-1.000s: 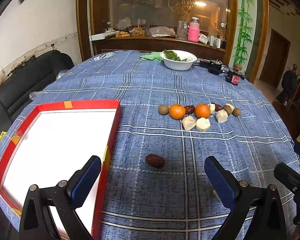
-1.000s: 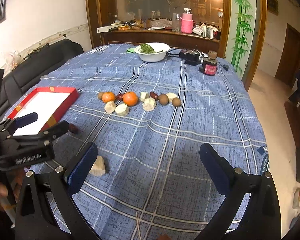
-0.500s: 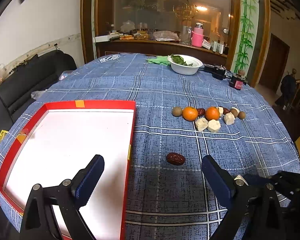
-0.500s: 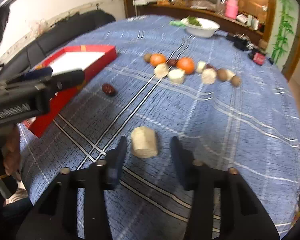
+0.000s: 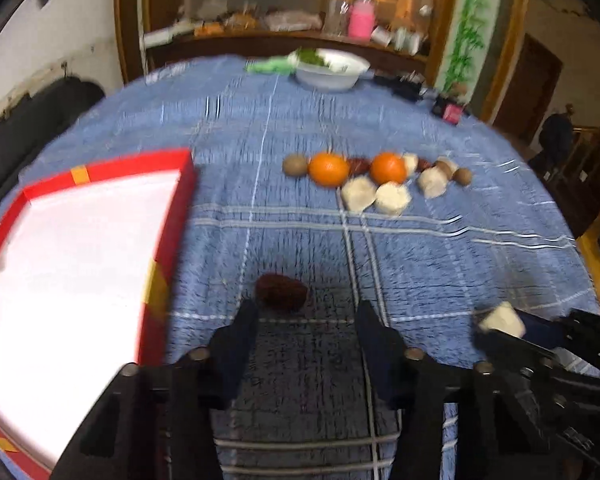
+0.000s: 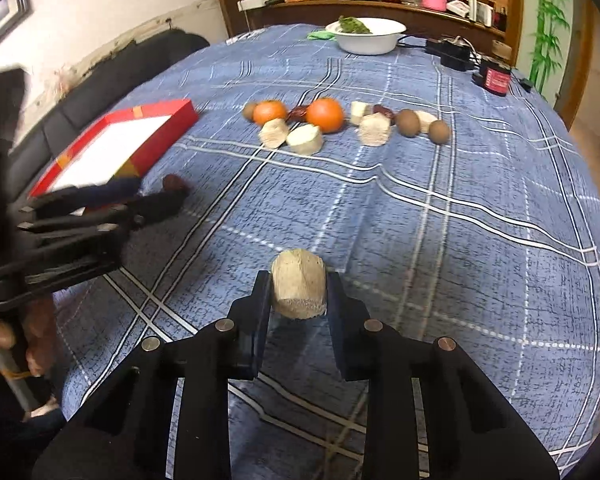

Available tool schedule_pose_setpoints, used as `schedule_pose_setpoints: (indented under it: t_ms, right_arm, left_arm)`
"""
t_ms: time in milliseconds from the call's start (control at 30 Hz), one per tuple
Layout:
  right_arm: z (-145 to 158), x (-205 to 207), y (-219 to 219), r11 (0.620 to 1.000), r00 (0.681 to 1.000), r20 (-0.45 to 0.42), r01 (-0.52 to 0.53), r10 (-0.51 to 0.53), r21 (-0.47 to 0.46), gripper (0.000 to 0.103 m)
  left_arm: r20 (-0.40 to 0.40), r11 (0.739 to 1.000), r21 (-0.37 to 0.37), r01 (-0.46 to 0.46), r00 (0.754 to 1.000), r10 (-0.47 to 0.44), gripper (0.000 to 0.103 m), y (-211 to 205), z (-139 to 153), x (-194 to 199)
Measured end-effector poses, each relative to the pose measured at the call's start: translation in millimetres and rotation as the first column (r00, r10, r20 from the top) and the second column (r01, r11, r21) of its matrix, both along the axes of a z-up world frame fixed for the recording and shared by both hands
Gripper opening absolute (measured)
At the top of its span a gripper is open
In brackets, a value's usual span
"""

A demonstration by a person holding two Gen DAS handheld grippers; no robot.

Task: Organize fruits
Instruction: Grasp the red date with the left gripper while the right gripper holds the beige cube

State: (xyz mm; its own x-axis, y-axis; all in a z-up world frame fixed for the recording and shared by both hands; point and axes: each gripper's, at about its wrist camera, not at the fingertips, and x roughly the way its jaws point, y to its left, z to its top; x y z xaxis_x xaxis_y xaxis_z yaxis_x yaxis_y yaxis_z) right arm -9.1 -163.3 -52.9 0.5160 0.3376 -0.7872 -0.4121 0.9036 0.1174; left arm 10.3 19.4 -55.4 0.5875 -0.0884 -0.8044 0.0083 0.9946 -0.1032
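Observation:
My right gripper is shut on a pale cut fruit chunk just above the blue cloth; the chunk also shows in the left wrist view. My left gripper is open, its jaws narrowed, with a dark red date on the cloth just ahead of the left fingertip. The date also shows in the right wrist view. A red box with a white inside lies to the left. A row of oranges, kiwis, dates and pale chunks lies farther back.
A white bowl of greens stands at the table's far side, with black chargers and a small red jar to its right. A black sofa runs along the left of the table. A sideboard stands behind.
My right gripper closed on the pale chunk. My left gripper came down toward the date and its jaws narrowed from wide open.

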Motion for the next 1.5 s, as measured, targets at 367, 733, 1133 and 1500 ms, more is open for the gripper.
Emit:
schedule_pose_setpoints:
  t_ms: [367, 733, 1133, 1500]
  right_arm:
    - [-1.4, 3.7, -5.7, 0.997, 0.999, -0.025, -0.021, 0.023, 0.074, 0.026]
    - [-0.1, -1.9, -0.7, 0.998, 1.000, -0.006, -0.026, 0.027, 0.058, 0.026]
    - [-1.3, 1.0, -5.8, 0.997, 0.999, -0.013, -0.028, 0.029, 0.074, 0.026]
    - [-3.2, 4.6, -8.0, 0.993, 0.999, -0.029, -0.039, 0.042, 0.109, 0.026]
  left_arm:
    - [-0.007, 0.997, 0.034, -0.071, 0.997, 0.071, 0.002, 4.2, -1.7, 10.6]
    - [0.028, 0.999, -0.001, -0.043, 0.999, 0.043, 0.015, 1.7, 9.2, 18.8]
    - [0.033, 0.996, -0.082, -0.020, 0.999, 0.023, 0.000, 7.0, 2.5, 34.8]
    - [0.023, 1.000, -0.020, -0.018, 1.000, 0.019, 0.035, 8.5, 1.6, 36.9]
